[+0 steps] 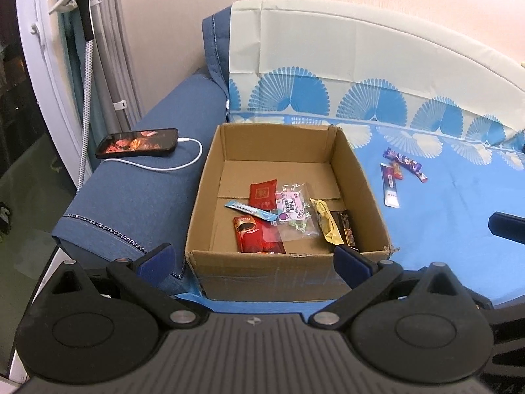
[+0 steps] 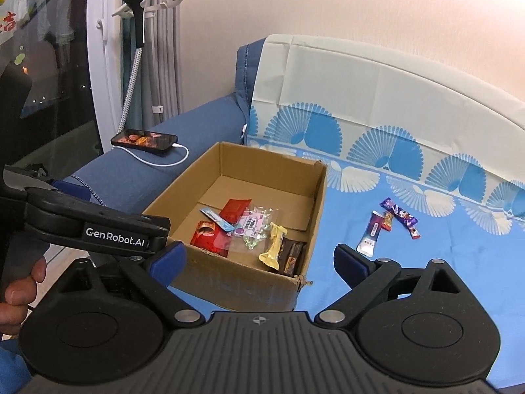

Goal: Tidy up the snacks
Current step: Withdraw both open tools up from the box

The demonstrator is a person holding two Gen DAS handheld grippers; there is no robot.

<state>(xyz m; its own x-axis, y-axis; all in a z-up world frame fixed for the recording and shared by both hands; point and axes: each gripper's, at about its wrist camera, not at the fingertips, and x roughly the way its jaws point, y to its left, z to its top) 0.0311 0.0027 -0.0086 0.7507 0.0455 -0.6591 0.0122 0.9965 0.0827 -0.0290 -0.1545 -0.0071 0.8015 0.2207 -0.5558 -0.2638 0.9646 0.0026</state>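
Both hand-held grippers, left [image 1: 252, 256] and right [image 2: 259, 257], gape empty near the box [image 2: 249, 282]. Four snacks [image 2: 390, 226] remain on the sofa [image 2: 459, 279]; flat wrappers may slip from a shallow pinch.

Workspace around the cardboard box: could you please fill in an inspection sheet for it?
Surface: blue fan-print cover over a sofa seat.
Job's things: open cardboard box holding several snack packets, among them a red packet and a yellow bar; four loose snacks on the cover right of the box.
Clutter: phone on the blue armrest, screen lit.
Grippers: left gripper open, empty; right gripper open, empty.
Cables: white charging cable plugged into the phone.
Surroundings: garment steamer hanging near the window; plain wall behind.
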